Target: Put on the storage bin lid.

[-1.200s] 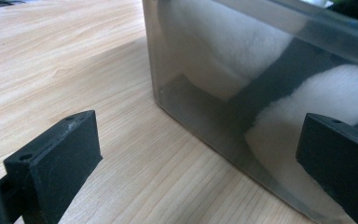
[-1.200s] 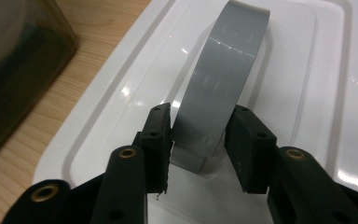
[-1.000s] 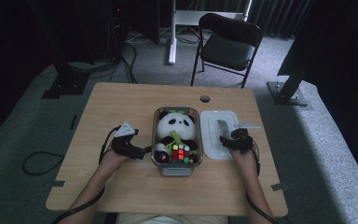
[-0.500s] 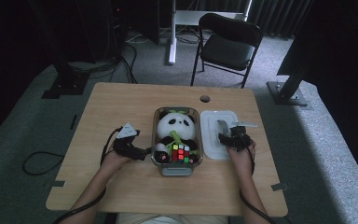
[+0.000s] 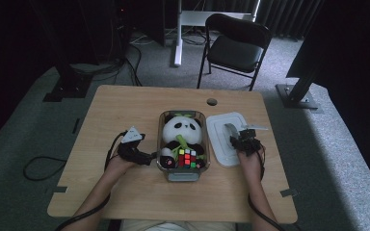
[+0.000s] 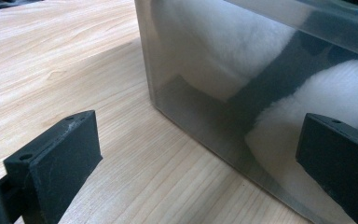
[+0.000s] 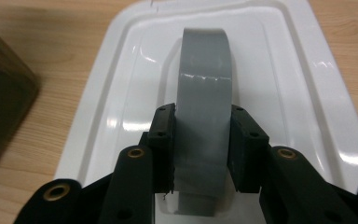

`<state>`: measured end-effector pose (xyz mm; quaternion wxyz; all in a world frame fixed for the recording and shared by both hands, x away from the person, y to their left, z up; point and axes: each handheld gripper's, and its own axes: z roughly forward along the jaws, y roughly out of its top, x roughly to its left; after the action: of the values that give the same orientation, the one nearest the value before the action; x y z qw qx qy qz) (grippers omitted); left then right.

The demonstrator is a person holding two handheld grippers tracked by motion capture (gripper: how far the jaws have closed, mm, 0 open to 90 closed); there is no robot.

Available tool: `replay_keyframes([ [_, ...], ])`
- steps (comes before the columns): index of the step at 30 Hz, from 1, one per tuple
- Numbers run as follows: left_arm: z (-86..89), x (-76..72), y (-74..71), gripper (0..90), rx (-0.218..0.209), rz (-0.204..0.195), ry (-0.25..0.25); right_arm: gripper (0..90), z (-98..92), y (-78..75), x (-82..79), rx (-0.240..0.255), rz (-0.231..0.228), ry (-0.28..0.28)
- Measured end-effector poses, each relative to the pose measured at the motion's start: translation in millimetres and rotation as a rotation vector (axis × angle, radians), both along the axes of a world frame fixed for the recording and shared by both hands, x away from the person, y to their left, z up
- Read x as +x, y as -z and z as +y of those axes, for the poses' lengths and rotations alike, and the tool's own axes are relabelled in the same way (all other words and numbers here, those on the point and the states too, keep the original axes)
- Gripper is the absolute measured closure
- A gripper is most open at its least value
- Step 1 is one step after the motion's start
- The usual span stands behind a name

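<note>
A clear plastic container (image 5: pixel 183 175) stands mid-table with a panda plush (image 5: pixel 182 130) and a colourful puzzle cube (image 5: pixel 187 158) inside. Its white lid (image 5: pixel 219 144) lies flat to the right, with an upright grey handle (image 5: pixel 231 131). My right gripper (image 5: pixel 238 140) has just been closing its jaws. In the right gripper view both pads of the right gripper (image 7: pixel 204 140) press on the sides of the grey handle (image 7: pixel 205 70). My left gripper (image 5: pixel 149 158) rests open at the container's left wall (image 6: pixel 200 116), and the left gripper (image 6: pixel 200 154) has white plush (image 6: pixel 223 51) showing through that wall.
The wooden table (image 5: pixel 125 110) has bare room on the left and along the front. A cable hole (image 5: pixel 212 102) sits near its far edge. A black folding chair (image 5: pixel 236 48) stands behind the table. The container's corner (image 7: pixel 0 107) lies left of the lid (image 7: pixel 279 84).
Both hands have kept their places in the high view. The container, the lid and the toys have not moved.
</note>
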<state>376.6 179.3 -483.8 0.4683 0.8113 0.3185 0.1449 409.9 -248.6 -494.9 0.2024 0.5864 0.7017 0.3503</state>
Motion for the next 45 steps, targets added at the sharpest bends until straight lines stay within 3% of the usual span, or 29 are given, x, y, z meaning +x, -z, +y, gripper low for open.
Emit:
replay_keyframes([
  [9,-7.1,-1.3,-1.0,0.4,0.008,-0.007,0.018,66.8,-13.1,-33.0,-16.1,0.035,-0.061,0.016],
  [15,-16.0,-1.7,-1.8,0.4,0.017,-0.012,0.036,66.8,-17.9,-69.4,-35.8,0.064,-0.159,0.014],
  [21,-30.0,-2.3,-2.6,0.4,0.023,-0.018,0.068,66.8,-12.8,-107.3,-55.8,0.11,-0.251,-0.033],
  [27,-40.9,-2.6,-3.1,0.4,0.029,-0.02,0.09,66.8,2.4,-129.2,-70.7,0.137,-0.29,-0.097],
  [33,-52.2,-2.2,-2.3,0.4,0.02,-0.016,0.102,66.8,21.1,-133.2,-75.4,0.167,-0.275,-0.176],
  [41,-79.8,-5.2,-6.8,0.4,0.016,-0.032,0.151,66.8,54.3,-121.7,-78.9,0.196,-0.219,-0.261],
  [45,-78.5,-4.6,-3.8,0.4,0.031,-0.027,0.117,66.8,64.7,-114.9,-74.7,0.186,-0.191,-0.282],
])
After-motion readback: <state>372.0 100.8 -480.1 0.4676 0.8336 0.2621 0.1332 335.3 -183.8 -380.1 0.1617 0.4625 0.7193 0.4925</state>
